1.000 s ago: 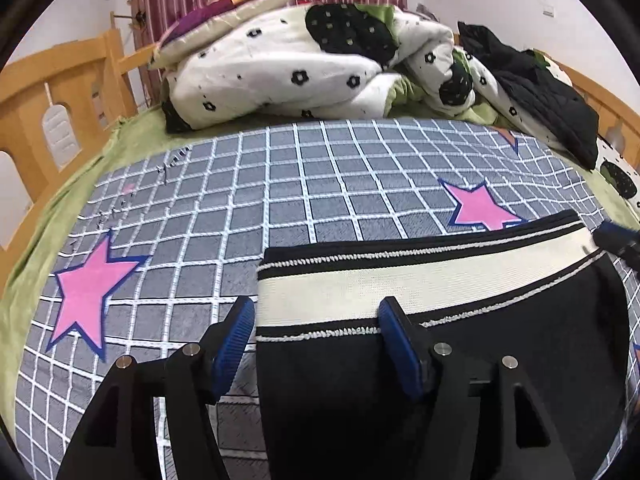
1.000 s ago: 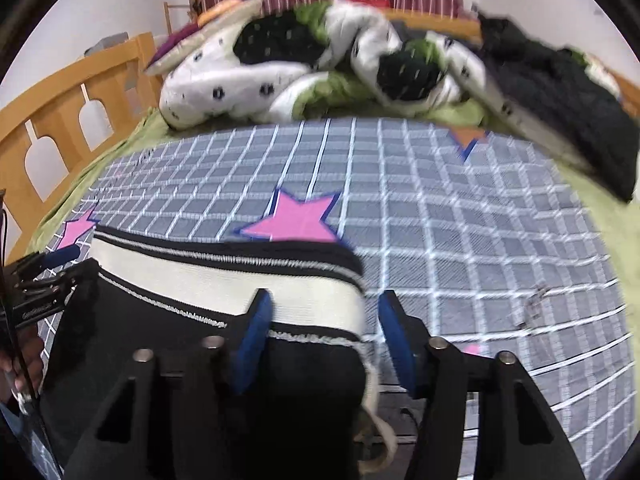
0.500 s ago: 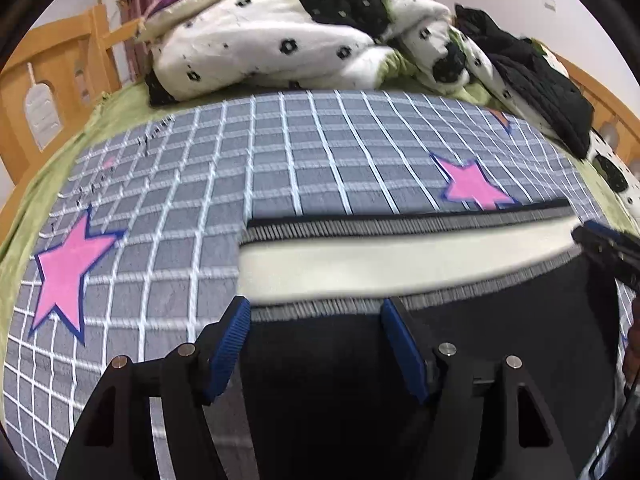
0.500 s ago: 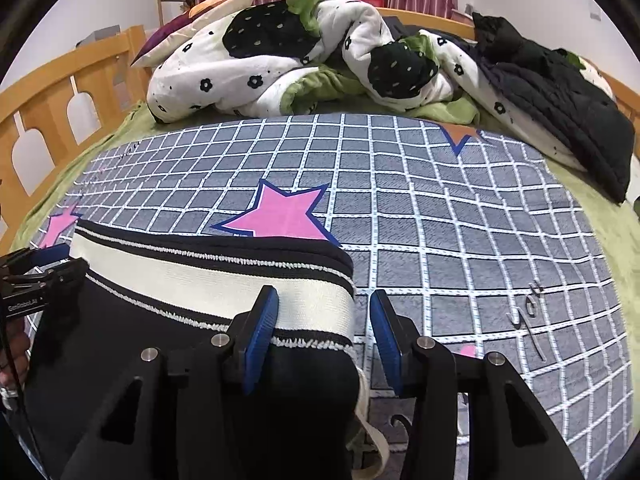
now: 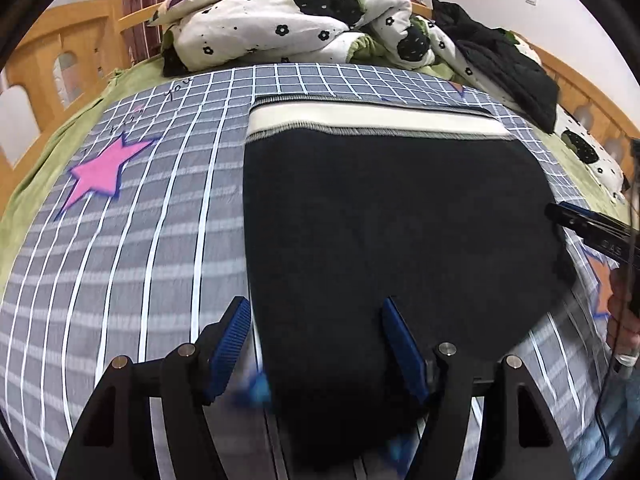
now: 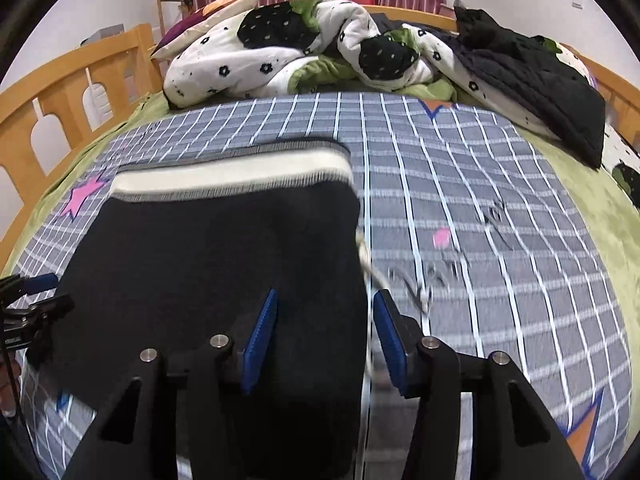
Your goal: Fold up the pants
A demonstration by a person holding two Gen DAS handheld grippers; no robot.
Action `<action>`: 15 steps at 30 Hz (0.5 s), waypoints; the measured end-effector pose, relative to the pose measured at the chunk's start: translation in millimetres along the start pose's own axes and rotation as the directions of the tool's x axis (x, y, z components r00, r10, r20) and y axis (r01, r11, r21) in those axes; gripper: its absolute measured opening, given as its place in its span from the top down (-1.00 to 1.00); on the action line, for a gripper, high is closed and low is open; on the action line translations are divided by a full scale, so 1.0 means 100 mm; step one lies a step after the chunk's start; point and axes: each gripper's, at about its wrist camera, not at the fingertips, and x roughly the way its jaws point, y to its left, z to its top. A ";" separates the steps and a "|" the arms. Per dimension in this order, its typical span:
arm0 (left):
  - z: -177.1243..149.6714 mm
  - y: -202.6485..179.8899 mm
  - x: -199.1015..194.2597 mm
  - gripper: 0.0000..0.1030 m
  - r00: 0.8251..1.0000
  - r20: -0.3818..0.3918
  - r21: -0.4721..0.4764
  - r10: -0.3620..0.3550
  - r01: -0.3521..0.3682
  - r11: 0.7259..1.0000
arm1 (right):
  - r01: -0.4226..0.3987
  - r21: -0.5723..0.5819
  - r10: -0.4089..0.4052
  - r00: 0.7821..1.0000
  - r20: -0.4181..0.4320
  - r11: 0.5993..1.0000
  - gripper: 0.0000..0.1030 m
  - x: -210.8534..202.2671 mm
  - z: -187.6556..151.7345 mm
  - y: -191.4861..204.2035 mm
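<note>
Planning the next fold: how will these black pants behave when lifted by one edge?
The pants lie flat against the bedspread, so they will probably drape limply. Their knit waistband looks thicker, likely holding straighter. A loose drawstring may dangle.

- Grey checked blanket (image 5: 168,208): small dark handwriting-like marks near its far left corner, too blurred to read.
- Same blanket in the right wrist view: similar scribbled marks right of the pants, also unreadable.
- Right gripper (image 5: 592,232): pale characters on its body, perhaps digits, not legible.
</note>
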 end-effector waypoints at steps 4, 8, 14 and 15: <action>-0.31 0.03 -0.11 -0.29 0.999 -0.026 -0.052 -0.030 0.028 0.998 | 0.013 0.017 -0.012 0.999 -0.033 1.000 0.04 -0.12 -0.27 0.00; -0.37 0.08 -0.14 -0.30 0.999 -0.034 -0.090 -0.035 0.032 0.995 | 0.023 0.005 -0.022 0.997 -0.071 1.000 0.04 -0.19 -0.49 0.08; -0.37 0.05 -0.21 -0.33 0.998 -0.058 -0.106 0.003 -0.009 0.994 | 0.054 -0.010 -0.055 0.996 -0.073 0.998 0.04 -0.31 -0.72 0.16; -0.39 0.04 -0.26 -0.32 0.998 -0.055 -0.109 0.018 -0.024 0.994 | 0.050 0.009 -0.049 0.996 -0.073 0.999 0.04 -0.36 -0.73 0.14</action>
